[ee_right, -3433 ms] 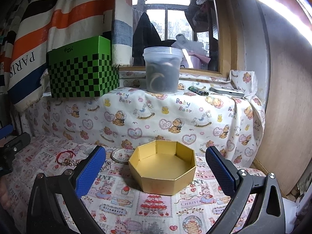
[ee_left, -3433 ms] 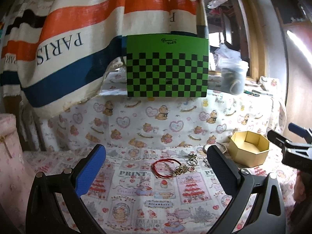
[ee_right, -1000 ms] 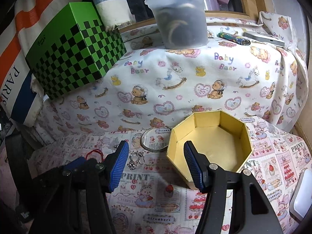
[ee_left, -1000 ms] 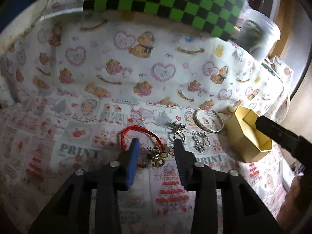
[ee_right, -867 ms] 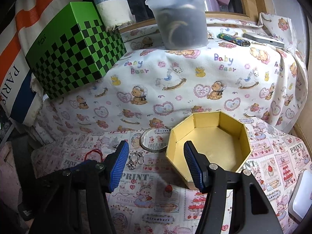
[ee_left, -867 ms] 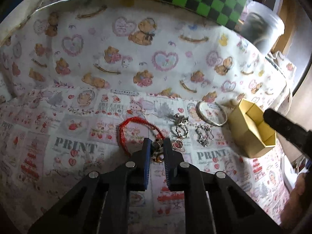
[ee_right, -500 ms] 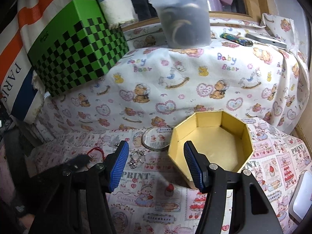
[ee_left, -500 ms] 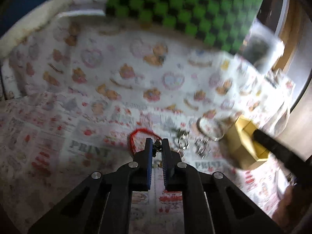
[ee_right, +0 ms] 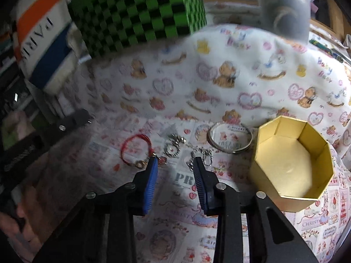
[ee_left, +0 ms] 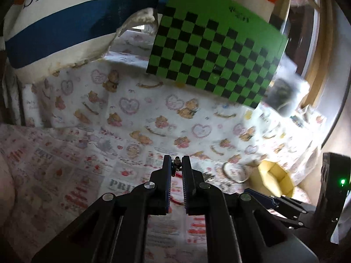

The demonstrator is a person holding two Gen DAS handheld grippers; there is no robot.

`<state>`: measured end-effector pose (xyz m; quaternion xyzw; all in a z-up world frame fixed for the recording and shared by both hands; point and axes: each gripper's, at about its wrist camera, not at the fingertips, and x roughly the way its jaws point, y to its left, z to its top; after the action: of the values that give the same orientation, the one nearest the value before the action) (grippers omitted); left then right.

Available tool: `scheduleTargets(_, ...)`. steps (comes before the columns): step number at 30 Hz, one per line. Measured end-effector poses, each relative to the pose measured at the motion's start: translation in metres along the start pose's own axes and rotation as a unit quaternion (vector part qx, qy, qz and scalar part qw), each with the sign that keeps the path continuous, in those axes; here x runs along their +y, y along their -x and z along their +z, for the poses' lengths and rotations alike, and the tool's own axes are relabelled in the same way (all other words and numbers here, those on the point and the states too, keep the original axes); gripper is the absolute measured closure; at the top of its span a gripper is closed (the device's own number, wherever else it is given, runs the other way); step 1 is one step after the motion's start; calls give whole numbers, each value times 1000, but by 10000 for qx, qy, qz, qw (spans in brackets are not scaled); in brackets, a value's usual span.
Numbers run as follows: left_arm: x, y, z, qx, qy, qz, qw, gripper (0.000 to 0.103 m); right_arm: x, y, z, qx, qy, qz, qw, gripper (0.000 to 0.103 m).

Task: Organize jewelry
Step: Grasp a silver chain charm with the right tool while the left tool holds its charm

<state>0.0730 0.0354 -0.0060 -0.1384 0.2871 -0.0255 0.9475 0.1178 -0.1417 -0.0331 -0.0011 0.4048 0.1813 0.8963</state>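
In the right wrist view a red cord bracelet (ee_right: 135, 150) with a gold charm lies on the printed cloth. Right of it lie a silver ring (ee_right: 172, 148), a silver chain piece (ee_right: 200, 153) and a silver bangle (ee_right: 229, 140). The gold octagonal box (ee_right: 291, 162) stands empty at the right. My right gripper (ee_right: 174, 163) hovers low over the rings. Its jaws are closing and the pads press on nothing. My left gripper (ee_left: 176, 164) is lifted off the cloth and shut. A small dark trinket (ee_left: 176, 161) shows between its tips; I cannot tell what it is.
A green and black checkered box (ee_left: 217, 59) and a lidded plastic tub (ee_right: 283, 6) stand on the raised ledge behind. A striped cloth (ee_left: 65, 28) hangs at the back left. A hand (ee_right: 19, 214) is at the lower left of the right wrist view.
The left gripper shut at the bracelet's charm, then rose from the cloth. The right gripper swung left and down from the gold box to the rings, and its jaws narrowed.
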Motion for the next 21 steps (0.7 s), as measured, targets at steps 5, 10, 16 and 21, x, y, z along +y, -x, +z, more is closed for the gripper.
scheduleTargets(5,-4,-20,-7,328,-175,296,9989,95,-2,-16,-1,231,43,-352,9991,69)
scheduleTargets(10,1,-40,-14,747,-221,384,9962,95,-8,-23,-1,383,-16,-432,9983,69)
scheduleTargets(16,0,-42,-17,712,-369,599,9950,95,1,-36,1,497,251,-765,9955,69)
scheduleTargets(21,3,-45,-16,609,-494,930,9926,95,5,-47,11,506,215,-848,9949,69)
